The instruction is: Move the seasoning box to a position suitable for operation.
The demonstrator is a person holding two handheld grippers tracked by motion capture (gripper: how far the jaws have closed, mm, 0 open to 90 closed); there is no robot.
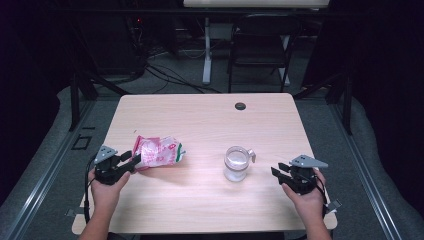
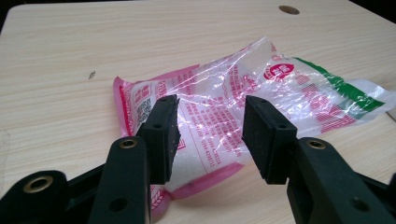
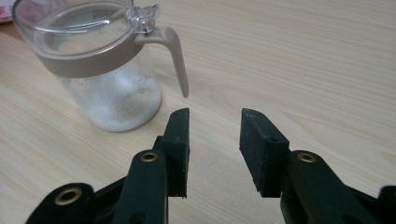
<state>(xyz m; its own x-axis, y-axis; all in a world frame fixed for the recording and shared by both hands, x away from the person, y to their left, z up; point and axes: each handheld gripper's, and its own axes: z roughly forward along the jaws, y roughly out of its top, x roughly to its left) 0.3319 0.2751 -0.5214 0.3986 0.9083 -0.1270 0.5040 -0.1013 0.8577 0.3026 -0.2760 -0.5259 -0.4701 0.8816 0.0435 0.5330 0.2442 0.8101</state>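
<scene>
Table (image 1: 200, 210) first: the pale wood top carries two things, well apart, and you sit behind both. Left of centre lies the crinkled plastic bag (image 1: 156, 151), pink print with a green band, flat on the wood and partly filled with white grains. Right of centre stands the clear jar (image 1: 236, 163), upright, lid shut, handle turned to your right, white grains low inside.

Your left gripper (image 2: 210, 133) has its jaws spread apart around the bag's near edge, holding nothing yet. Close too shallow and the slick film likely slips out; pinch one corner only and the bag may sag and spill if its far end is open, which the pictures do not settle.

Your right gripper (image 3: 214, 149) waits near the jar's handle (image 3: 173, 51), jaws parted and empty. Come in carelessly and a jaw could knock the handle and tip the jar.
</scene>
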